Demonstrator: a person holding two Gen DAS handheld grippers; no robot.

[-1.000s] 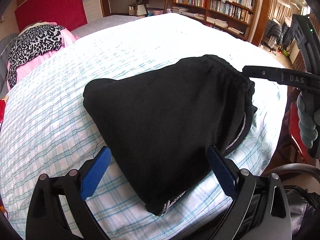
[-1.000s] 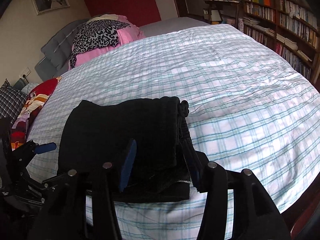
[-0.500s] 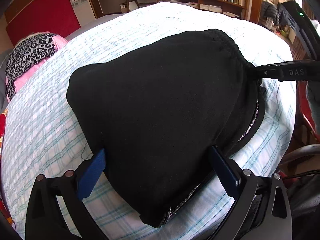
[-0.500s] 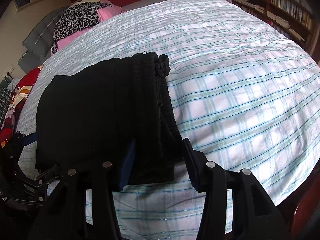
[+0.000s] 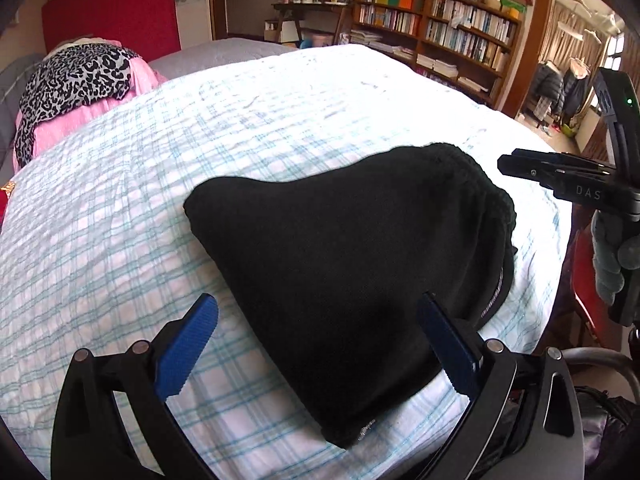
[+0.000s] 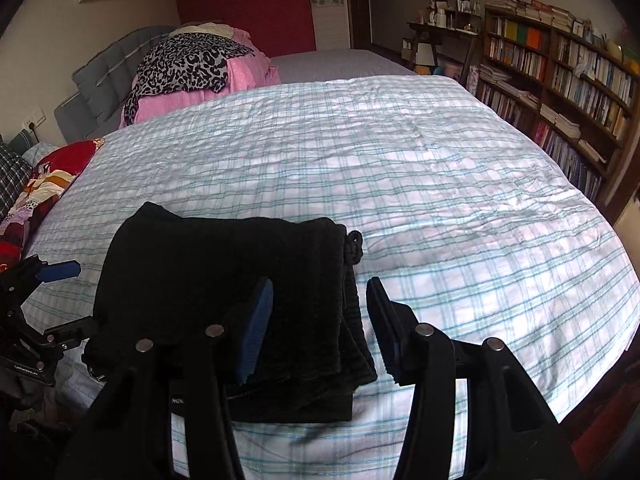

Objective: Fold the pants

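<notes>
1. Folded black fleece pants (image 5: 352, 272) lying as a compact bundle near the front edge of the pale blue-and-white checked bedspread (image 5: 200, 152), well apart from the leopard-print and pink pile of bedding (image 6: 192, 68) at the headboard end.
2. Left gripper (image 5: 316, 344) spread wide, blue pads (image 5: 186, 346) apart, grasping nothing; hovering at the near corner of the bundle, one pad beside the cloth over bare bedspread, the other over or against the black fabric, contact not certain.
3. Right gripper (image 6: 320, 328) likewise parted and empty, poised at the ribbed waistband end of the bundle, straddling that edge without pinching it.
4. Key relation: pants directly ahead of and just below both grippers; the bundle's long axis apparently running from the left gripper's corner across to the waistband end by the right gripper. Neither clearly nearer; each at its own end.
5. Judged: folding looks essentially finished, with only a last tidy or squaring of edges possibly left.
6. Knotted black drawstring (image 6: 354, 246) poking out at the far waistband corner, on the bedspread.
7. Hard to make out: layers inside the bundle, black on black; number of folds not countable. Glittery trim peeking from the lower edge in the left view, its extent hidden. Near edge of the bundle masked by gripper bodies in the right view.
</notes>
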